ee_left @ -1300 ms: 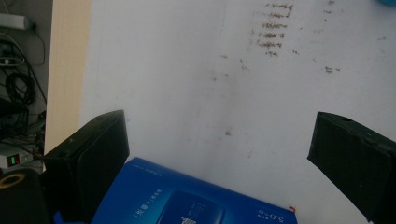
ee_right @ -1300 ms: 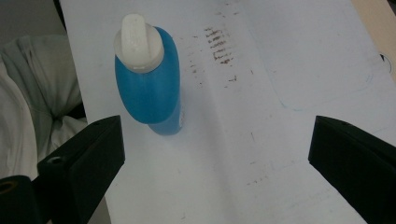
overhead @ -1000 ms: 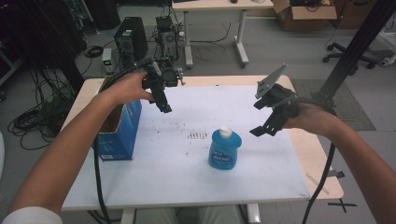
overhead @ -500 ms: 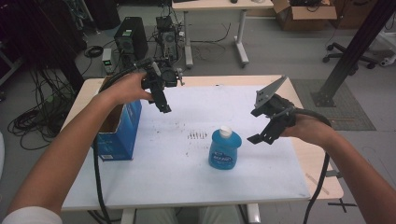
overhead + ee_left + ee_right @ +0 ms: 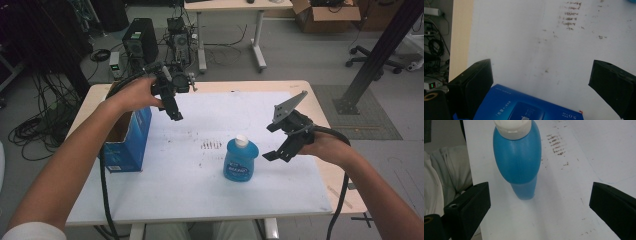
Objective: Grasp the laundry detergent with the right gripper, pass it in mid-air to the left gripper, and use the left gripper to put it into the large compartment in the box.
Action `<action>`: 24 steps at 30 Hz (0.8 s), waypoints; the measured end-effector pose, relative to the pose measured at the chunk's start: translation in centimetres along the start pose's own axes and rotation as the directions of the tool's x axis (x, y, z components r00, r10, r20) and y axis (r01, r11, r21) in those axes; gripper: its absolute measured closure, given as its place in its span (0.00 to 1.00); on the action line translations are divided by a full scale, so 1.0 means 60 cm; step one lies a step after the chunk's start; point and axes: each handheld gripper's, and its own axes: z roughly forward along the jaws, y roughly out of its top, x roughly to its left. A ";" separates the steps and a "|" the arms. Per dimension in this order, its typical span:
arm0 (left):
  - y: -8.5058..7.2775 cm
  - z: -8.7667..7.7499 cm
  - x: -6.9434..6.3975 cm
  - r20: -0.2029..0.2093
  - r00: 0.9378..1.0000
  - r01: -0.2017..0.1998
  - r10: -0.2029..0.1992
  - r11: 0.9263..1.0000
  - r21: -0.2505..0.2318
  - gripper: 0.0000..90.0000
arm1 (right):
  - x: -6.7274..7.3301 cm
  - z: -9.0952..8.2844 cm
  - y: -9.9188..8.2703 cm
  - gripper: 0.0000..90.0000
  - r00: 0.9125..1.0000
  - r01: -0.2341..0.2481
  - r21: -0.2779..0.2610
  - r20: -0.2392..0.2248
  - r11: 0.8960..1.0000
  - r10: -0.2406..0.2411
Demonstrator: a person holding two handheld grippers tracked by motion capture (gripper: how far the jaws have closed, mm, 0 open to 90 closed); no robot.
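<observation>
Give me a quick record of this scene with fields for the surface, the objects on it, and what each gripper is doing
surface: table with a white, stained top
bottle: blue bottle, white cap, standing upright near the middle
box: blue box, open at the top, at the table's left edge
left gripper: open, held above the table beside the box, holding nothing
right gripper: open, just right of the bottle, jaws apart, not touching it
</observation>
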 end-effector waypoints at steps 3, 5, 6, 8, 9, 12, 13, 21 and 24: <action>0.001 0.000 0.000 0.000 1.000 -0.002 0.002 1.000 0.001 0.06 | 0.006 0.004 -0.003 0.04 1.000 0.002 -0.012 -0.005 1.000 -0.002; 0.002 0.001 -0.001 0.000 1.000 0.003 -0.003 1.000 -0.001 0.06 | 0.010 0.007 -0.005 0.04 1.000 0.002 -0.015 -0.007 1.000 -0.002; 0.002 0.001 -0.001 -0.002 1.000 -0.003 0.003 1.000 0.000 0.06 | 0.012 0.009 -0.007 0.04 1.000 0.000 -0.016 -0.007 1.000 0.000; 0.003 0.002 -0.002 -0.001 1.000 -0.003 0.003 1.000 0.001 0.06 | 0.015 0.012 -0.010 0.04 1.000 0.000 -0.017 -0.010 1.000 0.000; 0.003 0.002 -0.002 -0.001 1.000 -0.005 0.005 1.000 0.001 0.06 | 0.016 0.014 -0.011 0.04 1.000 0.000 -0.019 -0.009 1.000 0.000; 0.005 0.003 -0.003 0.000 1.000 -0.005 0.005 1.000 0.004 0.06 | 0.019 0.018 -0.017 0.04 1.000 -0.012 -0.031 -0.007 0.999 0.011; 0.005 0.003 -0.003 0.001 1.000 -0.007 0.007 1.000 0.006 0.06 | 0.020 0.020 -0.019 0.04 1.000 -0.015 -0.036 -0.009 0.999 0.015; 0.006 0.003 -0.004 0.003 1.000 -0.011 0.011 1.000 0.007 0.06 | 0.026 0.030 -0.036 0.03 1.000 -0.025 -0.072 -0.001 0.997 0.025; 0.007 0.003 -0.005 0.002 1.000 -0.011 0.011 1.000 0.008 0.06 | 0.029 0.036 -0.041 0.03 1.000 -0.017 -0.094 0.002 0.995 0.017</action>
